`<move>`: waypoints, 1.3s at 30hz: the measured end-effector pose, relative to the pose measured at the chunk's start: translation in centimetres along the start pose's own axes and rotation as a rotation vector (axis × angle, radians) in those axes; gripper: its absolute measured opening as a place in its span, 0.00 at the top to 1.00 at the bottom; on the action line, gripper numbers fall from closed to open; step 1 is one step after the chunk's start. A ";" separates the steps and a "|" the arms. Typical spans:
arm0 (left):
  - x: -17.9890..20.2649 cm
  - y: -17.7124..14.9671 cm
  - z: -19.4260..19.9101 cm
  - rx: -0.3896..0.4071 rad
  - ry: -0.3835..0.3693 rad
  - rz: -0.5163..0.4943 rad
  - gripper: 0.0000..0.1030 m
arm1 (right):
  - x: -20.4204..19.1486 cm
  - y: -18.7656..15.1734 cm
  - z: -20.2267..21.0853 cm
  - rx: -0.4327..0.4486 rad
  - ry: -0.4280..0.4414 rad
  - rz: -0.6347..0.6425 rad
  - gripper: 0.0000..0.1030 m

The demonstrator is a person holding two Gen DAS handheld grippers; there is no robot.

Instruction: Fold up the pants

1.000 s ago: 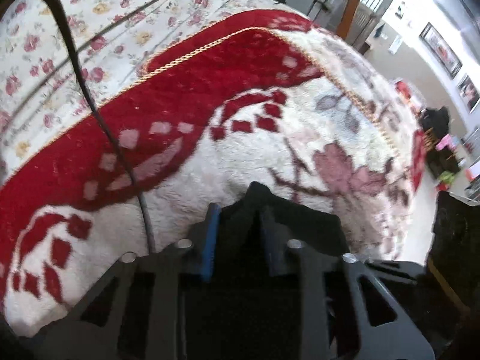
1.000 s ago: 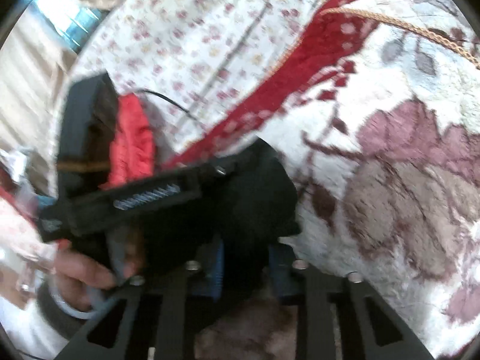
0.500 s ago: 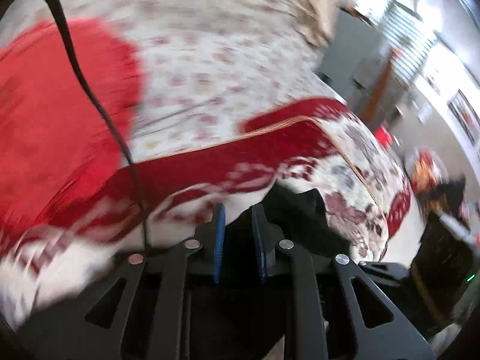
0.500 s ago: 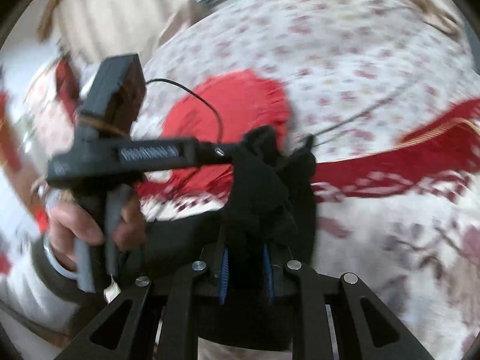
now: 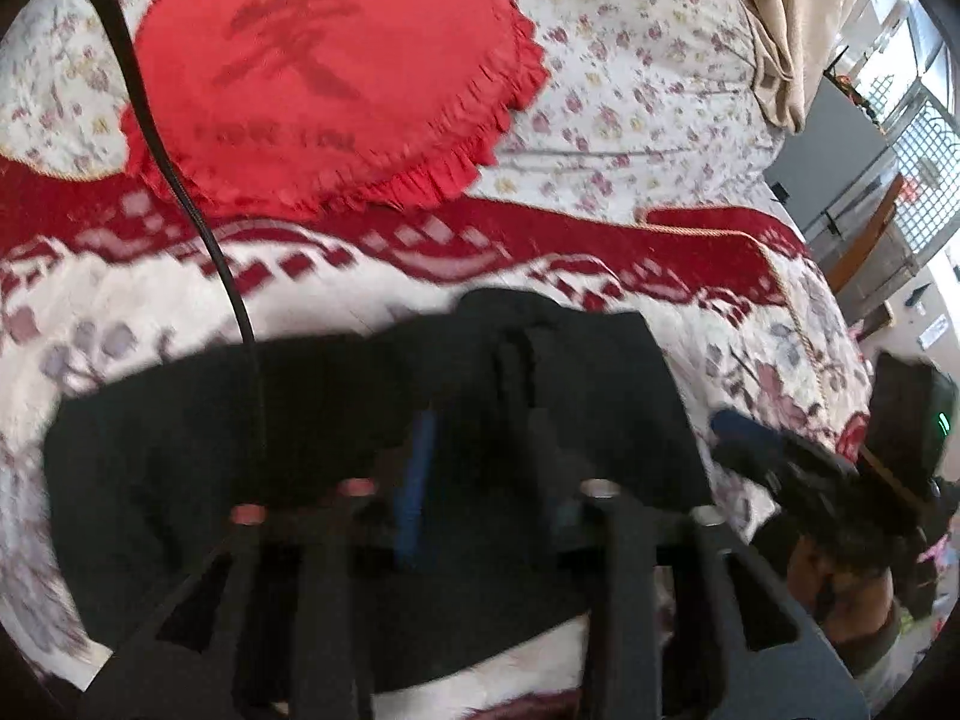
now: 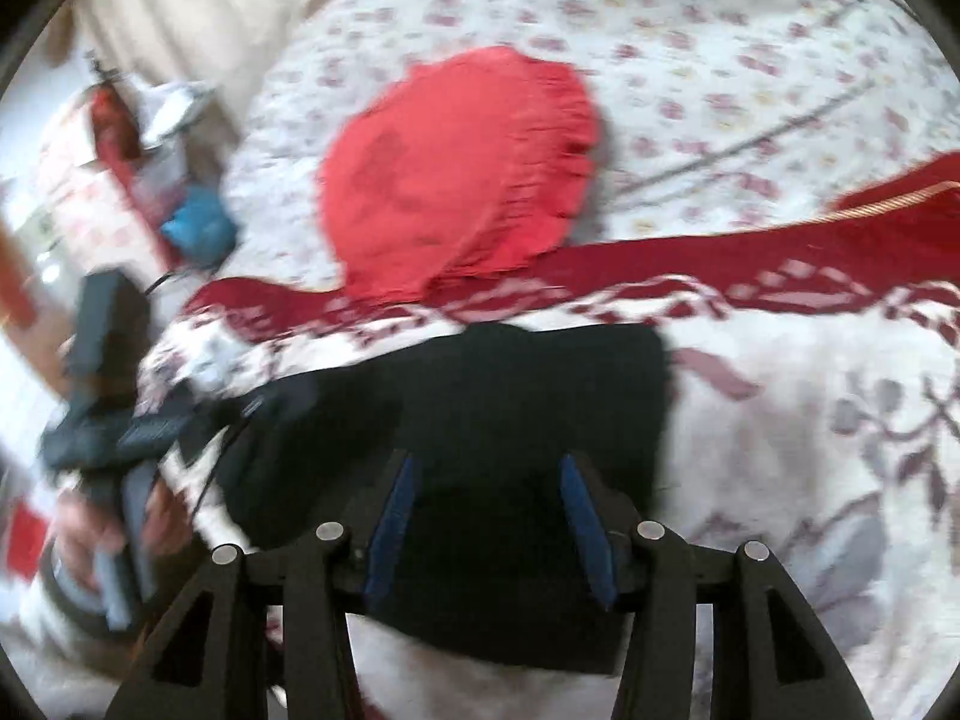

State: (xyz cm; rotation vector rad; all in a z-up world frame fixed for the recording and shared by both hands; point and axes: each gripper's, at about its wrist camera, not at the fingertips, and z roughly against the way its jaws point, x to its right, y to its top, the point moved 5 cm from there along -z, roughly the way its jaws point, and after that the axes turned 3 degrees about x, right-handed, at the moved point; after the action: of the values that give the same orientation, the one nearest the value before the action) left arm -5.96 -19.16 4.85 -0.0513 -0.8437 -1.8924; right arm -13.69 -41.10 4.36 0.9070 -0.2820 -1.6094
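Observation:
The black pants [image 5: 300, 420] lie folded in a flat dark bundle on the white and red blanket [image 5: 180, 300]. My left gripper [image 5: 480, 468] hovers over their right part. Its jaws are opening, with a ridge of black cloth loose between the blue pads. In the right wrist view the pants [image 6: 510, 396] lie under my right gripper [image 6: 486, 510]. Its jaws are also opening, and the pads stand wide apart, clear of the cloth. Each gripper shows in the other's view: the right gripper [image 5: 780, 462] beside the pants' right edge, the left gripper [image 6: 102, 408] in a hand at the pants' left end.
A red frilled cushion [image 5: 336, 78] lies just beyond the pants on the floral sheet [image 5: 630, 90]. A black cable [image 5: 180, 192] crosses the left wrist view. Clutter [image 6: 180, 210] sits past the bed's left edge. Room furniture [image 5: 870, 210] stands to the right.
Both grippers swung sideways with the pants' end pinched in them. Now the pants lie flat on the blanket near the red cushion. Both sets of jaws have come apart and let go of the cloth.

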 end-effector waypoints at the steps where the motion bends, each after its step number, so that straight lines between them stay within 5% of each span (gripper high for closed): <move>1: 0.4 -0.3 -0.3 0.001 -0.016 0.010 0.51 | 0.4 0.2 -0.6 -0.006 -0.024 0.010 0.53; 6: 1.3 -0.8 -2.6 -0.020 -0.029 0.075 0.37 | 0.8 1.0 -3.8 -0.027 -0.107 0.055 0.53; 11: 2.9 -1.7 -5.4 -0.029 -0.009 0.051 0.37 | 2.7 0.0 -5.7 -0.066 -0.118 -0.001 0.53; 12: 3.2 -2.1 -5.8 -0.027 -0.015 0.045 0.45 | 2.7 0.1 -5.4 -0.061 -0.109 -0.012 0.53; 13: 3.4 -2.3 -6.0 -0.027 -0.010 0.041 0.68 | 2.7 0.3 -5.1 -0.053 -0.102 -0.019 0.53; 14: 3.5 -2.5 -6.3 -0.036 -0.008 0.036 0.75 | 2.7 0.4 -4.8 -0.048 -0.101 -0.020 0.53; 19: 4.1 -2.8 -4.6 -0.001 -0.032 0.012 0.81 | 1.5 1.0 -3.2 -0.026 -0.091 0.015 0.53; 24: 3.3 -3.6 -3.7 0.007 -0.011 0.025 0.81 | -0.6 1.5 -3.8 -0.019 -0.038 0.049 0.52; 29: 2.0 -4.0 -4.6 -0.018 -0.001 0.094 0.76 | -0.7 0.5 -8.4 -0.113 -0.102 0.100 0.52; 33: 1.7 -3.6 -2.6 0.025 0.043 0.073 0.74 | -1.0 0.7 -7.5 -0.104 -0.102 0.106 0.52; 37: 0.7 -3.9 -0.5 0.067 0.082 0.070 0.56 | -2.2 0.9 -5.6 -0.073 -0.115 0.133 0.52; 39: 0.1 -4.3 0.5 0.086 0.102 0.077 0.54 | -3.1 0.7 -4.7 -0.062 -0.100 0.143 0.52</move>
State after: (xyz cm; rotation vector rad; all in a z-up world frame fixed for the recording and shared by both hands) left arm -9.62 -17.93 2.98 0.0643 -0.8401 -1.7695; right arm -10.00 -37.03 2.91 0.7438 -0.3567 -1.5250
